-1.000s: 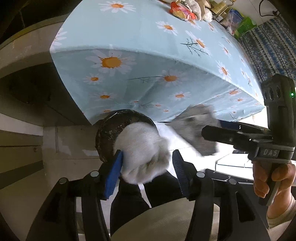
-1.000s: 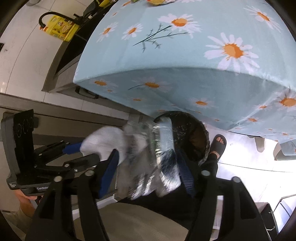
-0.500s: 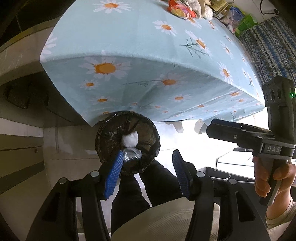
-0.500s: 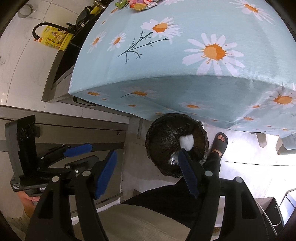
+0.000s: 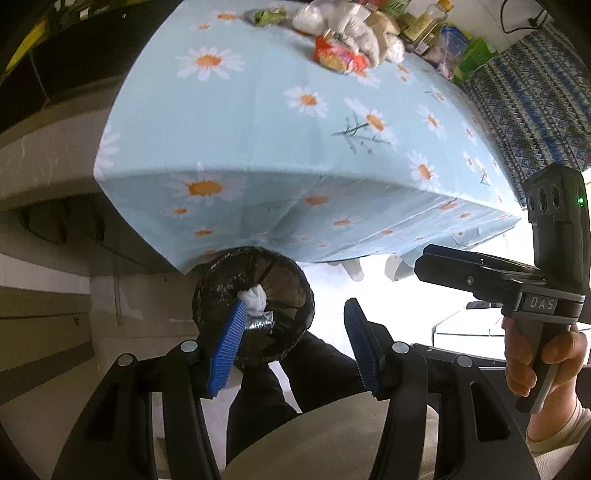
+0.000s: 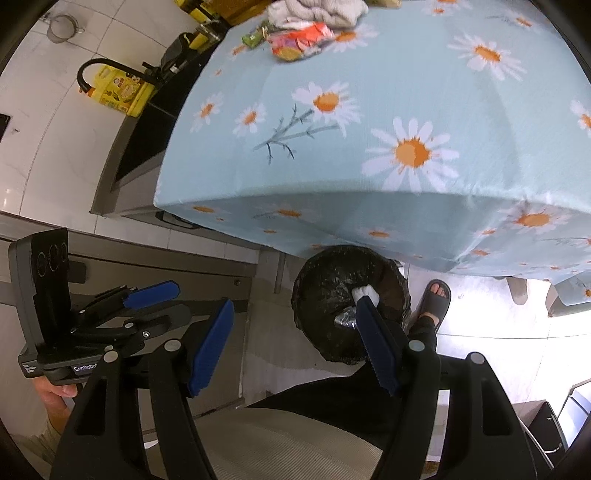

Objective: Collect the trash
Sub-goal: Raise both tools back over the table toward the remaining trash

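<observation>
Nearest the left wrist camera, the left gripper (image 5: 293, 345) has its blue fingers (image 5: 227, 349) spread wide with nothing between them. The right gripper (image 6: 295, 343) is likewise wide open and empty, its blue fingers (image 6: 210, 347) well apart; in the left view it shows at 3 o'clock, held by the right hand (image 5: 543, 360).

Beyond the fingers a trash bin (image 5: 284, 291) lined with a black bag stands on the floor, just below the desk's near edge. Inside it lie a white crumpled tissue (image 5: 253, 297) and a silvery wrapper (image 5: 260, 325), touching each other.

Farther off, the desk (image 5: 280, 125) wears a light blue daisy cloth. At its far end, toward 12 o'clock, more trash waits: a red and yellow snack wrapper (image 5: 338, 59), a green wrapper (image 5: 264, 15) and white crumpled paper (image 5: 360, 31).
</observation>
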Demonstrator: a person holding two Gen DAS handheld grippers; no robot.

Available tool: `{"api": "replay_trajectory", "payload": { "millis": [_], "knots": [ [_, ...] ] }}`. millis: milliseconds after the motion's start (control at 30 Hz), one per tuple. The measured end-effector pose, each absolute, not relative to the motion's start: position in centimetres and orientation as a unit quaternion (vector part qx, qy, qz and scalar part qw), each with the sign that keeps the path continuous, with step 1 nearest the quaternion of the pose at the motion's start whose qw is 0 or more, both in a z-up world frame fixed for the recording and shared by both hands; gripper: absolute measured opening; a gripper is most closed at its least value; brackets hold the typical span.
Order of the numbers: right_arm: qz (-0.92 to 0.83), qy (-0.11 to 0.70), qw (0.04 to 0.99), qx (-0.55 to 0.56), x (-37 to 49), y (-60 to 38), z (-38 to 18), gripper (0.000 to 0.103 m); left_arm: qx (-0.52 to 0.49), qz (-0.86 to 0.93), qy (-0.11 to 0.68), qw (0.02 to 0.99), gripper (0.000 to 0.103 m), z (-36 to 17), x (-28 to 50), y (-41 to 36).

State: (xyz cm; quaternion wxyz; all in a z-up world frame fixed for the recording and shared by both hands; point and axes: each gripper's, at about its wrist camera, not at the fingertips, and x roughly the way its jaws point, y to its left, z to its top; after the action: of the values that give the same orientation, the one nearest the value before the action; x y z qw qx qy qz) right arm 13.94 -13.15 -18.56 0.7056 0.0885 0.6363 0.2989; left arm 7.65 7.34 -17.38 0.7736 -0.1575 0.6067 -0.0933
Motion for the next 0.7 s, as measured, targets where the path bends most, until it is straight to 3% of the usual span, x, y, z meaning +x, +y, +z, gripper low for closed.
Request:
{"api": "replay_trajectory", "payload": {
  "millis": [700],
  "knots": [
    [0.284,0.568,0.767,0.088,16.5,-16.5,-11.6,0.069,-0.128,-0.118,0.544,0.821,0.053,-11.1,10.5,5.9]
  ]
}}
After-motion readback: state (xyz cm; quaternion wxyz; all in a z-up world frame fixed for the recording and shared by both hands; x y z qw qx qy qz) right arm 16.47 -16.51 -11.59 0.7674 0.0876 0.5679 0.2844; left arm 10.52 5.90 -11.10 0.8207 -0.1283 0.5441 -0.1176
